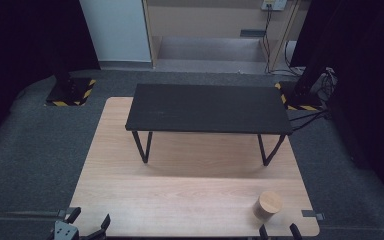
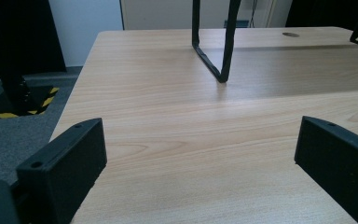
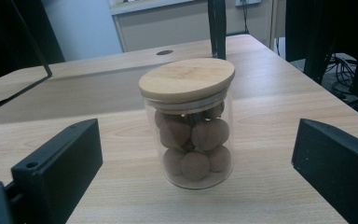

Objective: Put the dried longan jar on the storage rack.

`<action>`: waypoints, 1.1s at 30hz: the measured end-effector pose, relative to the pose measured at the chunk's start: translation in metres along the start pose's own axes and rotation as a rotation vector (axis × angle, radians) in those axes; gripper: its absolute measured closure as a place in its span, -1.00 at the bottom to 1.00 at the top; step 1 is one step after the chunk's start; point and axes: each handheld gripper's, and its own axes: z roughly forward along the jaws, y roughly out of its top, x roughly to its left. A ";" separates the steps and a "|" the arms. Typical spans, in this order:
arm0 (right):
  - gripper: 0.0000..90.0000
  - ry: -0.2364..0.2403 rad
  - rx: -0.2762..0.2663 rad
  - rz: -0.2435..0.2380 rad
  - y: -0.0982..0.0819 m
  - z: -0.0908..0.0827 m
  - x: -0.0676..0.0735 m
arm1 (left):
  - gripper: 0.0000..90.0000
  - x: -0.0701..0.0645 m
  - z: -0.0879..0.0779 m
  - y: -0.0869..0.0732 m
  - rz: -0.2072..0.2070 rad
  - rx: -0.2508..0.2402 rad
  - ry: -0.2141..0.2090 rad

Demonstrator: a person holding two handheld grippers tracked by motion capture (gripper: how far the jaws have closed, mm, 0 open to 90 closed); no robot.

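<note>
A clear glass jar [image 3: 190, 135] with a round wooden lid [image 3: 187, 78] stands upright on the wooden table, filled with several brown balls. From the high view the jar [image 1: 267, 205] sits near the table's front right corner. My right gripper [image 3: 196, 163] is open, its black jaws wide apart on either side of the jar and short of touching it; its tips [image 1: 279, 232] show at the bottom edge. My left gripper [image 2: 200, 154] is open over bare table at the front left corner [image 1: 88, 222].
A black low shelf [image 1: 207, 108] on thin metal legs [image 2: 214, 51] stands across the back half of the wooden table [image 1: 180, 200]. Grey carpet surrounds the table. Stand bases with yellow-black tape [image 1: 70, 92] sit behind, and cables [image 1: 320, 80] lie at the back right.
</note>
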 end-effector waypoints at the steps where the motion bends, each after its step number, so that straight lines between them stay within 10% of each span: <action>1: -0.96 0.001 -0.002 0.004 0.000 0.000 0.000 | -0.98 0.000 0.000 0.000 0.000 0.000 0.000; 33: -0.96 -0.011 -0.006 0.005 -0.004 -0.003 0.001 | -0.98 -0.002 0.000 0.001 0.011 -0.002 -0.010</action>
